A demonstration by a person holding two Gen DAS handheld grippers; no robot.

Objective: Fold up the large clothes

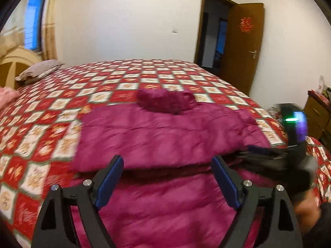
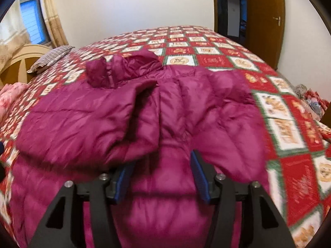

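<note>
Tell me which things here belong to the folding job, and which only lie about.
Belong to the job: magenta padded jacket; left gripper; right gripper.

Only lying about: checked bedspread; striped pillow; pink cloth; wooden door.

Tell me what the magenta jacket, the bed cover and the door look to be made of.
Magenta jacket: likely padded nylon or polyester, slightly glossy; stitched puffy channels and a sheen show.
Bed cover: printed woven cloth, matte, probably cotton; a flat red and white checked pattern.
Door: brown wood or wood veneer, semi-gloss, with a metal handle.
</note>
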